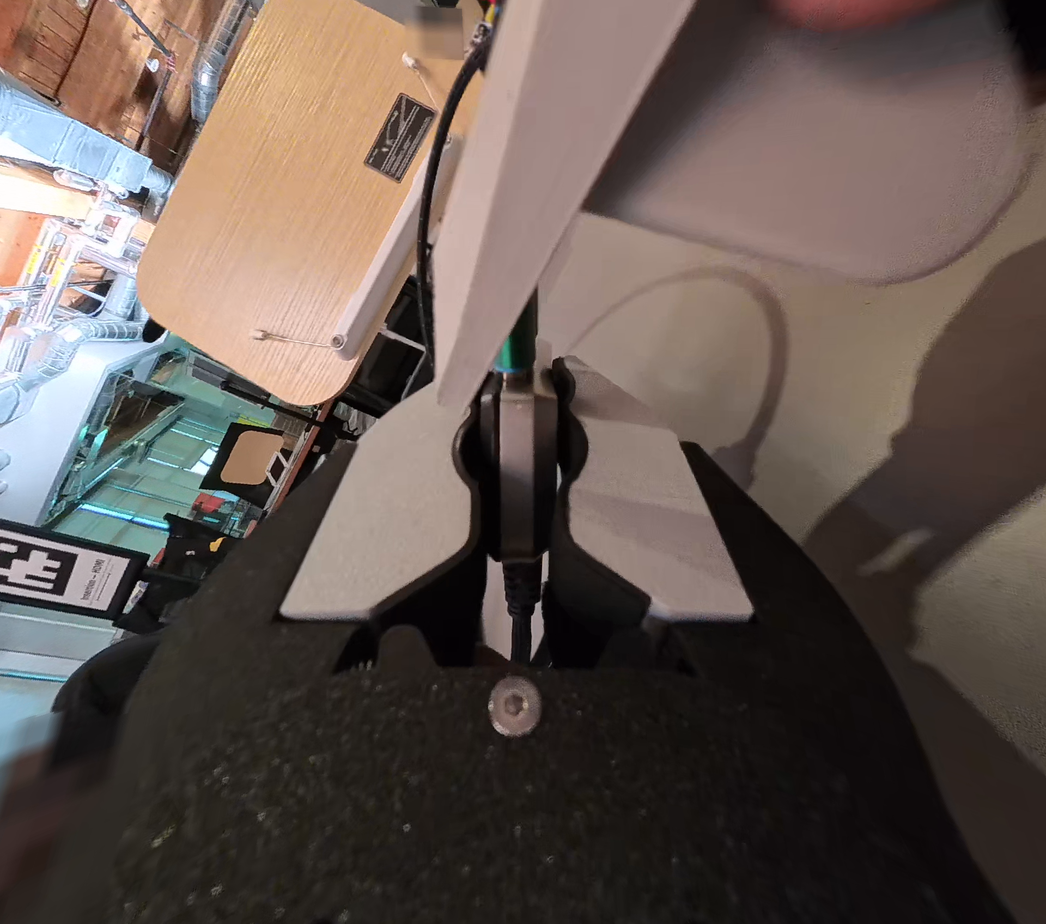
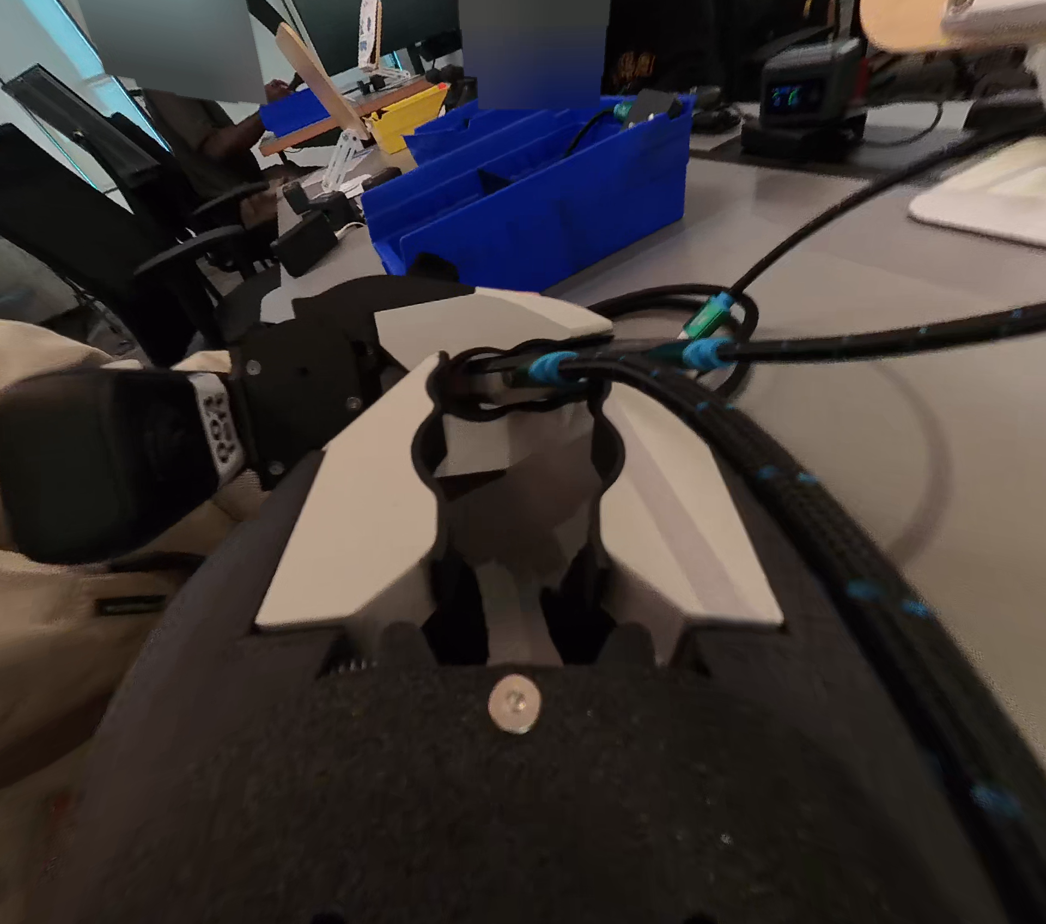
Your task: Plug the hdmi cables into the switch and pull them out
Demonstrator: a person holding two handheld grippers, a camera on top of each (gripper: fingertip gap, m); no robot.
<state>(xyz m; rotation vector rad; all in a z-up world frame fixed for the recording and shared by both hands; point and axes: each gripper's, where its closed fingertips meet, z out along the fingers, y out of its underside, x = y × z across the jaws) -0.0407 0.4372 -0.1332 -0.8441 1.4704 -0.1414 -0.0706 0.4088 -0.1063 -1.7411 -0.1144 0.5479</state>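
Observation:
My left gripper is shut on the thin black HDMI switch, seen edge-on, with its black lead running back between the fingers. A green-collared plug sits at the switch's far end. In the right wrist view the left gripper's upper finger comes in from the left, and black braided cables with blue collars leave the switch to the right. My right gripper is open, its jaws straddling the switch end. Its white fingers cross the left wrist view.
A green-tipped plug lies on coiled black cable on the grey table. Blue bins stand behind. A black device with a small screen is at the back right, office chairs are on the left, and a wooden board stands nearby. My right fingertips sit around 5 cm from my left ones.

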